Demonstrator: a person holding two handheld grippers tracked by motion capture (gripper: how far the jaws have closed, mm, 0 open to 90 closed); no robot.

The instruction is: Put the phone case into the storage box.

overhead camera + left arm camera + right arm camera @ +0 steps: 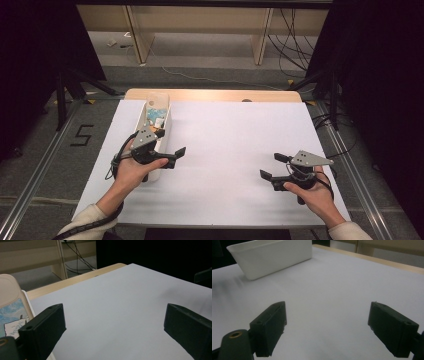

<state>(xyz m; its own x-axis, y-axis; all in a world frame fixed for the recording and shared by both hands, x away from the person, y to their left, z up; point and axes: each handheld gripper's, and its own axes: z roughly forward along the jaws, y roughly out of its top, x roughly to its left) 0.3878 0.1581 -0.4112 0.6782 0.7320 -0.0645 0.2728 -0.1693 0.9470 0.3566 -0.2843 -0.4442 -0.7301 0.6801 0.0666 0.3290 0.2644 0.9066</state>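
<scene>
My left gripper [174, 157] hovers beside the right wall of a long white bin [165, 125] at the table's left. It is open, and in the left gripper view its jaws stand wide apart [115, 325] over bare white cover. A pale packet with a blue picture [11, 315] stands in the bin at that view's left edge. My right gripper [273, 166] is held near the front right of the table, open and empty [327, 322]. In the right gripper view the white bin [274, 257] sits well ahead of it.
A white sheet [235, 145] covers the wooden table [215, 95]. The bin holds several small items [156, 116]. Beyond the table are a floor with cables [290, 45], wooden furniture legs and dark stands.
</scene>
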